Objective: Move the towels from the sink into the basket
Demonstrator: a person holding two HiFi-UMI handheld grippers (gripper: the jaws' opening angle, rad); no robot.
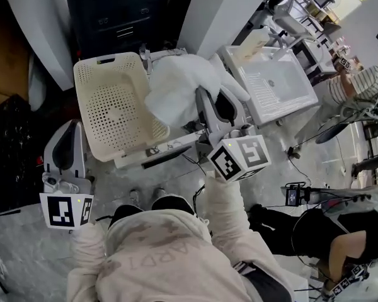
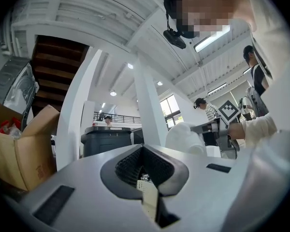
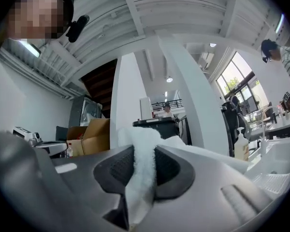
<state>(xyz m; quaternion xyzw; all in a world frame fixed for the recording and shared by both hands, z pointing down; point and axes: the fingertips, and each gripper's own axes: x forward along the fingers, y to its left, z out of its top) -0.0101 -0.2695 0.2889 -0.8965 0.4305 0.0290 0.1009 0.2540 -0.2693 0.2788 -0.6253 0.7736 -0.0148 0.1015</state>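
Roughly halfway, I'd say: the towel (image 1: 176, 90) is out of the sink (image 1: 283, 87) but not yet down in the basket (image 1: 116, 115). The right gripper (image 3: 144, 163) has its jaws pinched on a fold of the white cloth, and the bulk of it hangs over the basket's right rim, between basket and sink. What can be seen of the sink is bare white, with no more cloth showing. The part of the basket floor not covered by the towel shows only its perforations, so as far as I can tell this is the one towel left to drop in. The left gripper (image 2: 142, 175) sits low at the basket's near left corner, jaws drawn together on nothing. Little blocks the drop itself, as the basket mouth is open right beside the cloth. A dark cabinet (image 1: 123, 14) stands behind it. Over by the sink a person in a striped top (image 1: 359, 87) is busy, another person (image 1: 340, 238) is down on the floor at the right, and cables (image 1: 331, 197) trail across the floor there, all well clear of the basket.
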